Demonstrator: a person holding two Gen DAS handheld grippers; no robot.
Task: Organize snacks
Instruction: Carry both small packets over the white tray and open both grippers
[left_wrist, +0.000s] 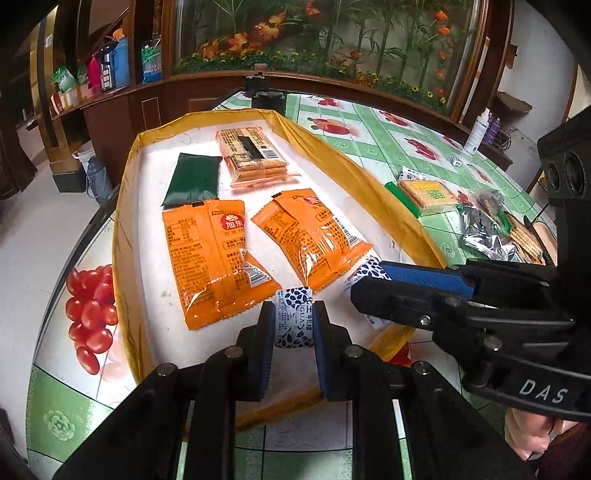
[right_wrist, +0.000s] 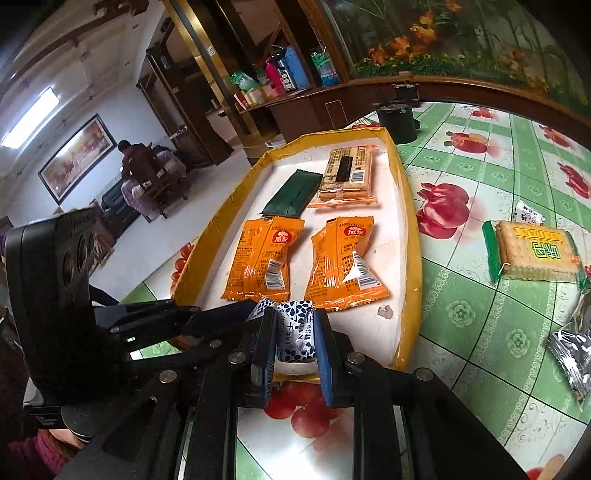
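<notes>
A yellow-rimmed white tray (left_wrist: 123, 229) (right_wrist: 413, 258) holds two orange packets (left_wrist: 210, 258) (right_wrist: 262, 258), (left_wrist: 310, 232) (right_wrist: 343, 258), a dark green packet (left_wrist: 192, 181) (right_wrist: 295, 195) and a clear biscuit pack (left_wrist: 251, 151) (right_wrist: 347, 173). My left gripper (left_wrist: 294, 312) (right_wrist: 255, 312) is shut on a small blue-and-white patterned packet (left_wrist: 293, 321) (right_wrist: 264, 304) over the tray's near end. Beside it, my right gripper (left_wrist: 369, 282) (right_wrist: 295, 317) is shut on a second blue-and-white packet (left_wrist: 369, 270) (right_wrist: 295, 332). The two packets nearly touch.
On the green fruit-print tablecloth right of the tray lie a green-wrapped biscuit pack (left_wrist: 424, 192) (right_wrist: 535, 251), a silver foil bag (left_wrist: 484, 229) (right_wrist: 572, 347) and a small white packet (right_wrist: 530, 213). A black pot (right_wrist: 397, 123) stands beyond the tray. A white bottle (left_wrist: 478, 133) stands far right.
</notes>
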